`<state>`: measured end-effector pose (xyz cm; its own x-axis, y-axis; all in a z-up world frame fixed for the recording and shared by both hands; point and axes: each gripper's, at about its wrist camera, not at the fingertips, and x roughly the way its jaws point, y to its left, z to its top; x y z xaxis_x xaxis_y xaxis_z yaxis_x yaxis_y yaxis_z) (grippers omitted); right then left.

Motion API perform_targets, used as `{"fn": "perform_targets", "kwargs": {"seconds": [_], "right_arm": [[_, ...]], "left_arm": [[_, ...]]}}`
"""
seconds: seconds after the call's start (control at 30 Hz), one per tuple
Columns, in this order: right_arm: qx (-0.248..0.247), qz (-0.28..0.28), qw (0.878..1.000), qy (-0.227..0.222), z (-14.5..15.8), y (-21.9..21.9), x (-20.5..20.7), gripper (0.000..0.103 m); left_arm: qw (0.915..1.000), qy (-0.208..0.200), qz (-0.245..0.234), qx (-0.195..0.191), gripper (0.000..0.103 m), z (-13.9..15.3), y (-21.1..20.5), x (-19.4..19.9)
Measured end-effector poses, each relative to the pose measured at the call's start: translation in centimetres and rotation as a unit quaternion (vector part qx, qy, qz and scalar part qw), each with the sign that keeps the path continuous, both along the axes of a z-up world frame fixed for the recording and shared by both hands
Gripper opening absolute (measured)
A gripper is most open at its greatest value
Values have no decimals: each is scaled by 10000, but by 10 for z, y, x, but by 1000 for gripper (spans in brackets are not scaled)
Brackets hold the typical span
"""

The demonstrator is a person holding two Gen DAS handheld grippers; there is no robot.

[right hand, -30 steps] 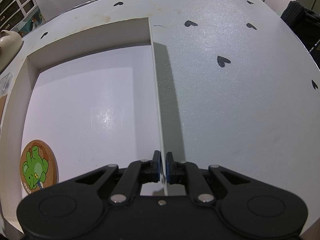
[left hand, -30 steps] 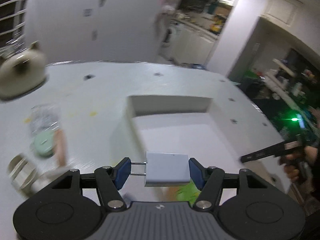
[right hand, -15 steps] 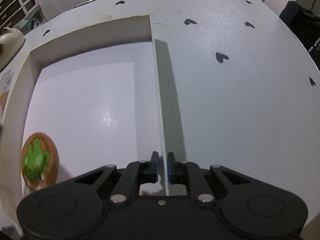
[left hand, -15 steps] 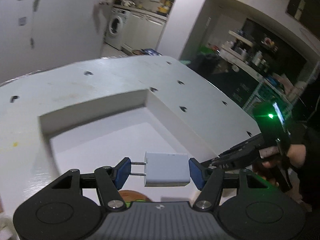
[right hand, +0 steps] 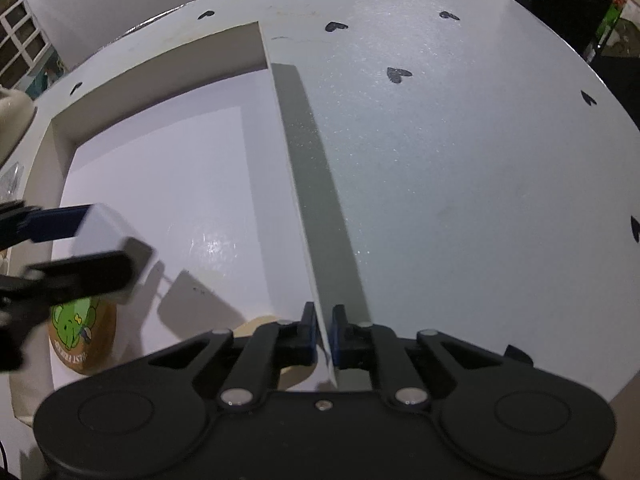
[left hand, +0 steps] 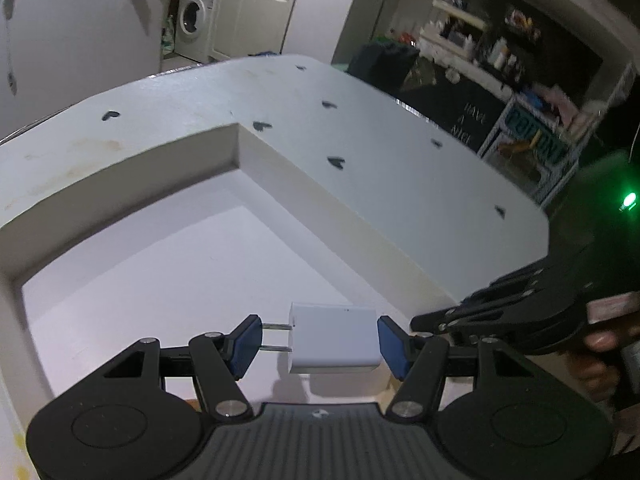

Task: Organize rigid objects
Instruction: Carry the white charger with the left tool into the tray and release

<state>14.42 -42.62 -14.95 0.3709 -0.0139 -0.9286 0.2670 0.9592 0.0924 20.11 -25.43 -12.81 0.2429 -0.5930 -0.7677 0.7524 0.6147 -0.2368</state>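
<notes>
My left gripper (left hand: 320, 342) is shut on a white charger plug (left hand: 334, 338): the two prongs meet the left pad and the body meets the right pad. It hangs over the floor of a shallow white box (left hand: 320, 200). The right wrist view shows that charger (right hand: 108, 232) low over the box's left part, above a round coaster (right hand: 80, 332) printed with a green bear. My right gripper (right hand: 322, 332) is shut on the thin right wall (right hand: 296, 184) of the box at its near end. From the left wrist it shows as black fingers (left hand: 500, 312) with a hand behind.
The box sits on a white table (right hand: 460, 160) dotted with small black hearts. A cream pot (right hand: 8, 116) stands off the box's left side. A pale round edge (right hand: 256, 326) peeks from under my right gripper. Shelves and a washing machine (left hand: 192, 20) lie beyond the table.
My left gripper has swung right and down with the charger, from beside the box to over its floor, and now shows in the right wrist view. The right gripper has kept its hold on the wall.
</notes>
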Motion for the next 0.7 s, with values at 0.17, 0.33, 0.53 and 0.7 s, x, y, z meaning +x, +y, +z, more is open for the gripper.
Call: {"fn": "perform_targets", "kwargs": {"seconds": [0.17,0.33,0.53,0.7], "right_arm": [[14,-20,10000,-7,-2,-1,-1,8],[86,-89,9999,22,-2,-4,0,8],[86,-82,9999,63,-4,-5,3,8],[112,-73,9999,60,-5,-6,3,8]], "left_arm": [[9997,65,-41,230,63,-16,-8,1],[9993,104,-72,349,64,-25,-8,1],[9994,123,-50,306,82,-23,-3,-2],[9996,148,-103,239,88,-19,2,-7]]}}
